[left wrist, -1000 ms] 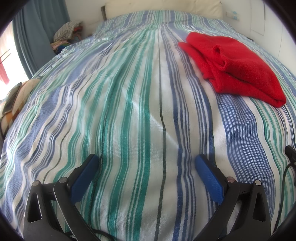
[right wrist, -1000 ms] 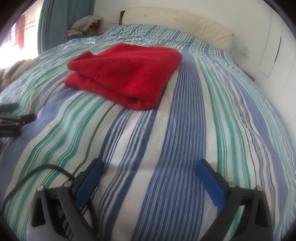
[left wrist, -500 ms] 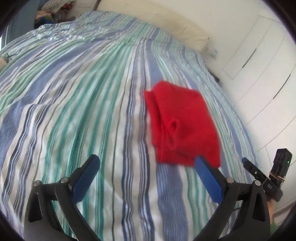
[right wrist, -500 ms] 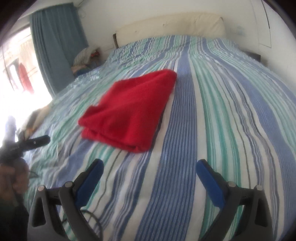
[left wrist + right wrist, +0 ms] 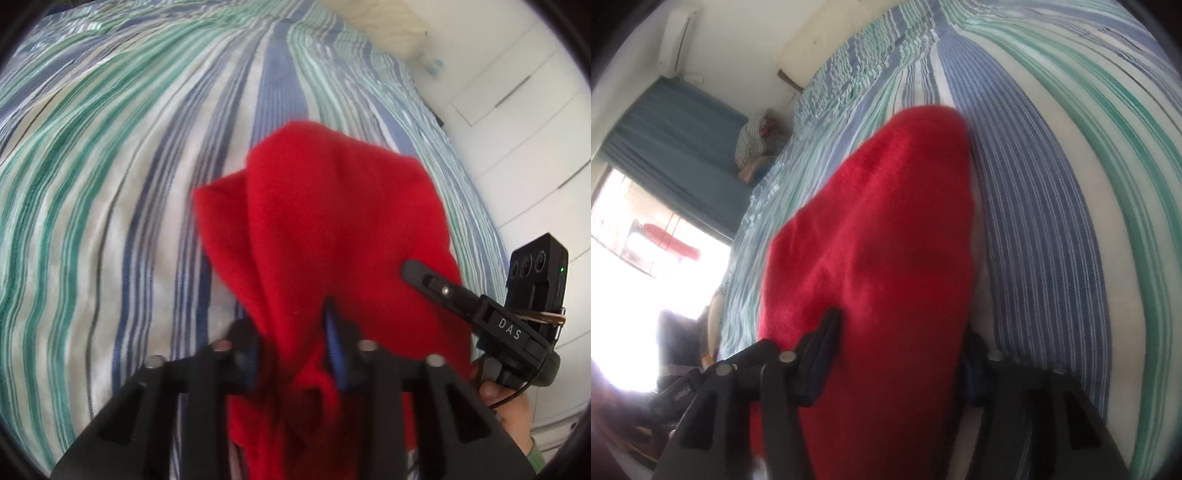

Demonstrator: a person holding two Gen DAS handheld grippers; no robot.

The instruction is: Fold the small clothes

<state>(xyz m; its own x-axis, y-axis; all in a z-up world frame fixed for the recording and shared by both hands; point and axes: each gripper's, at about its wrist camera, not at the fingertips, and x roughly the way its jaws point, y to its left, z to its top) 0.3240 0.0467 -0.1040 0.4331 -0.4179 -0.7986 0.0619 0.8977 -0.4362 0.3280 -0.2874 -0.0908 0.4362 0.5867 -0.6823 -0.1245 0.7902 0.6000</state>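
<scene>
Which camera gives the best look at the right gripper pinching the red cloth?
The left wrist view: it shows the right gripper from outside, one black finger lying on the red fleece cloth. The right wrist view shows only that gripper's own jaws around the cloth, which fills the frame over the striped bedspread.

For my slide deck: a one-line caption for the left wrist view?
Left gripper shut on red cloth over the striped bedspread, right gripper alongside.
</scene>
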